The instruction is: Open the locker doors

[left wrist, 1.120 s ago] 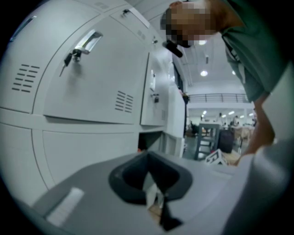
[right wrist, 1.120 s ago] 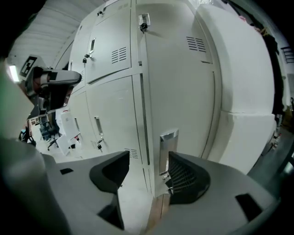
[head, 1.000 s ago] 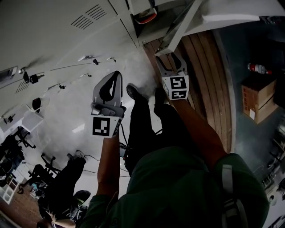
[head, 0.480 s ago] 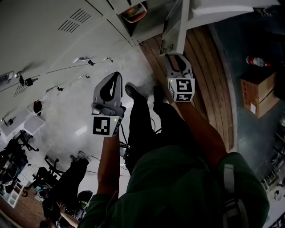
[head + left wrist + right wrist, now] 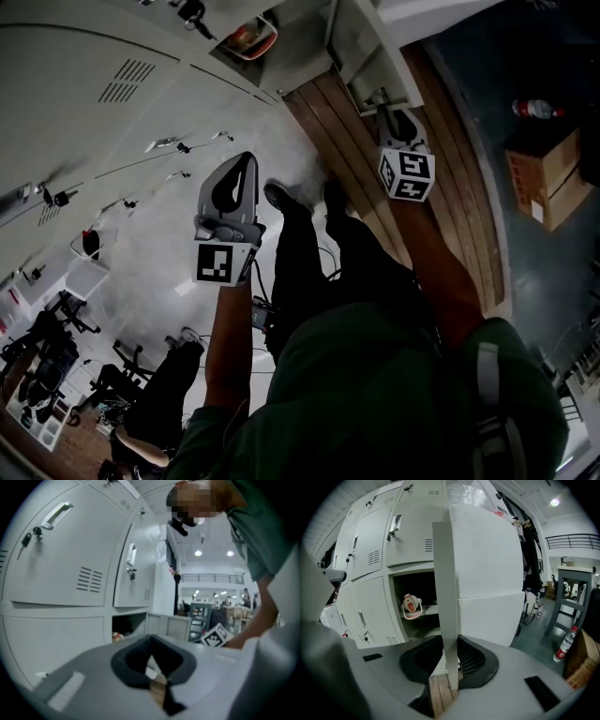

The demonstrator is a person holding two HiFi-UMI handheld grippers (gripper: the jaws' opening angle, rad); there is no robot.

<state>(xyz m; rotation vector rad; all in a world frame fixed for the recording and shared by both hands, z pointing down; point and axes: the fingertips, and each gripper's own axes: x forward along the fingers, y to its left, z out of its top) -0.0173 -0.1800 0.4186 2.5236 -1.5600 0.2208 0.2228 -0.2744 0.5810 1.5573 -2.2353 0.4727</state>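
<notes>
Pale grey-white across the locker doors (image 5: 370, 550), louvred vent slots on several. Same off-white on the open door (image 5: 483, 573). Matte grey on left gripper (image 5: 246, 159) and right gripper (image 5: 392, 117), black-and-white square markers on both. Orange-and-white on the item (image 5: 410, 605) in the open compartment. Brown planks (image 5: 347, 150), dark slate floor (image 5: 487, 84), tan cardboard box (image 5: 548, 178), green shirt (image 5: 375, 394), black trousers (image 5: 300, 253), red label on the bottle (image 5: 532, 109).

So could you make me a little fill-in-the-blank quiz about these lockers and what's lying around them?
1. The orange and white thing sits in a locker whose door is ____.
2. A plastic bottle stands near a cardboard ____.
3. The left gripper holds ____.
Missing words: open; box; nothing.
</notes>
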